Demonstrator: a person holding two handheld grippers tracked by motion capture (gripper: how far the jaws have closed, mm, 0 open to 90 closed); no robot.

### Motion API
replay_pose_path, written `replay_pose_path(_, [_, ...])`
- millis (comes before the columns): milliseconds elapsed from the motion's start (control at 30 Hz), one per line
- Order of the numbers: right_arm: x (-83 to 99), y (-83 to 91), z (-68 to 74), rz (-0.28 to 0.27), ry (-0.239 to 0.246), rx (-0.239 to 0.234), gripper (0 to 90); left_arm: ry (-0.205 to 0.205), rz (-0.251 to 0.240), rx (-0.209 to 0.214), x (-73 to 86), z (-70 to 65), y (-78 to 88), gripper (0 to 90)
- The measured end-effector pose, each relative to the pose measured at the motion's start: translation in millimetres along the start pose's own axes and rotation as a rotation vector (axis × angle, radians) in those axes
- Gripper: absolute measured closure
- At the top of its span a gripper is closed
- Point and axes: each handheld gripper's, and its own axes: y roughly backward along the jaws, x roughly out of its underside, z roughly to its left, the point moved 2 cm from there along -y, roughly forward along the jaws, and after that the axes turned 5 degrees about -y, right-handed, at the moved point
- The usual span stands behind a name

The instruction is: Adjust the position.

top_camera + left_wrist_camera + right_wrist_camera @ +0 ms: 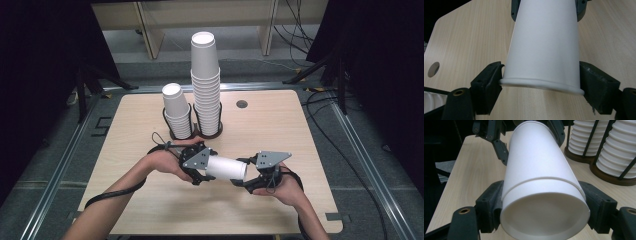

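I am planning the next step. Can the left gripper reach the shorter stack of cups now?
Probably not yet. The left gripper has its fingers shut on the white cup, which the right gripper also holds. The table up to the shorter stack looks free, though.

My table (150, 200) was a pale wood-grain top with rounded corners and a small round hole (242, 104) near its far edge. Two dark wire holders stood on it, touching side by side toward the far middle: the left holder (176, 134) carried a short cup stack (176, 111), the right holder (207, 132) a far taller stack (205, 80)
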Motion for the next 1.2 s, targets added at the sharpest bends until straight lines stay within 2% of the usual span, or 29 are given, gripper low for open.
replay_pose_path(300, [-0.5, -2.9, -0.5, -0.015, -0.004, 0.005, 26.3, -0.015, 0.005, -0.002, -0.4, 0.8, 3.3, 24.0])
replay_pose_path(333, [-0.4, -2.3, 0.4, -0.004, -0.018, -0.001, 26.3, -0.020, 0.006, -0.006, -0.5, 1.0, 3.6, 24.1])
replay_pose_path(467, [-1.3, -3.2, -0.9, -0.011, -0.004, 0.005, 26.2, -0.023, 0.011, -0.007, -1.0, 1.4, 4.6, 24.4])
replay_pose_path(633, [-2.1, -3.9, -0.7, -0.019, -0.010, 0.007, 26.1, -0.023, 0.009, -0.010, -0.8, 1.7, 5.0, 24.7])
replay_pose_path(667, [-2.1, -3.7, -0.8, -0.014, -0.009, 0.006, 26.1, -0.043, 0.024, -0.003, -0.7, 3.1, 6.2, 24.7])
replay_pose_path(800, [-1.8, -3.9, -0.6, -0.012, -0.026, 0.006, 25.5, -0.035, 0.017, -0.009, -1.4, 2.9, 6.3, 24.9])
replay_pose_path(833, [-2.2, -4.1, -2.0, -0.017, -0.010, 0.008, 25.1, -0.025, 0.018, -0.004, -2.1, 2.7, 6.8, 25.0])
replay_pose_path(867, [-1.8, -3.7, -0.5, -0.009, -0.033, 0.006, 23.9, -0.032, 0.021, -0.007, -2.3, 3.1, 7.1, 25.0])
replay_pose_path(967, [-2.5, -3.5, -2.0, -0.015, -0.021, 0.010, 20.3, -0.038, 0.035, -0.012, -2.6, 4.5, 9.3, 25.1])
replay_pose_path(1067, [-2.1, -2.3, -0.6, -0.009, -0.052, 0.014, 18.5, -0.036, 0.043, -0.016, -3.8, 5.5, 12.3, 25.3])
replay_pose_path(1133, [-3.0, -2.5, -1.4, -0.007, -0.031, 0.012, 17.9, -0.046, 0.054, -0.017, -4.5, 6.2, 13.1, 25.3])
replay_pose_path(1200, [-4.1, -2.4, -1.9, -0.008, -0.034, 0.026, 15.6, -0.064, 0.087, -0.009, -4.0, 6.4, 13.4, 25.4])
